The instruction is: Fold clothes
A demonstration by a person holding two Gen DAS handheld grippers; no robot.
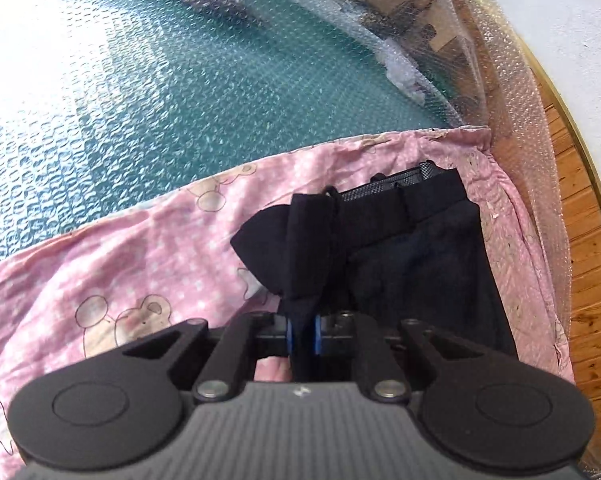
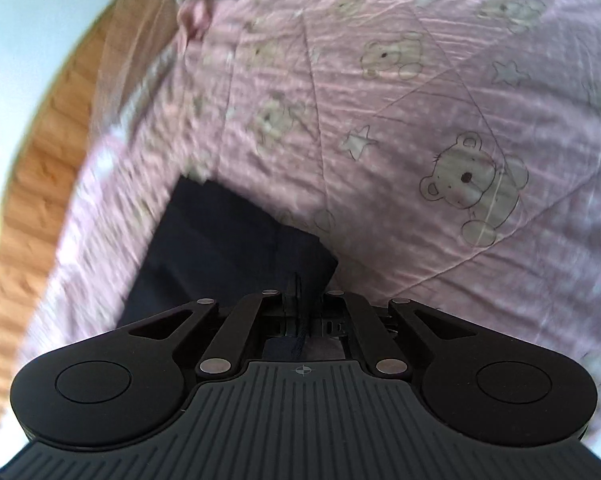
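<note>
Garment: black shorts [image 1: 416, 248] lie on the pink bear-print quilt [image 1: 148, 256], towards 1 o'clock in my left view; waistband with its mesh lining [image 1: 400, 184] at the far end, one corner lifted off the quilt because I am carrying it
Left jaws: my left gripper [image 1: 303, 330] is clamped on a bunched fold of the shorts, the cloth squeezed between the blue pads [image 1: 288, 330]; I hold it low and close so the fold rises as one piece and does not drag
Right jaws: my right gripper [image 2: 302, 312] is closed on dark fabric, threads of it showing between the fingers; the view is blurred, so I cannot tell how much cloth is caught
Shorts in right view: shorts [image 2: 220, 248] run from my fingers out to 11 o'clock, flat on the quilt [image 2: 420, 120]
Why two grips: I judge each jaw holds one corner of the same edge, so it can be carried over evenly for a straight crease
Surroundings: bubble wrap [image 1: 180, 80] covers the surface beyond the quilt at 11 o'clock; wooden panel [image 1: 580, 240] at 3 o'clock, near the shorts
Risk: thin cloth may slip from the right jaws, as I judge it
</note>
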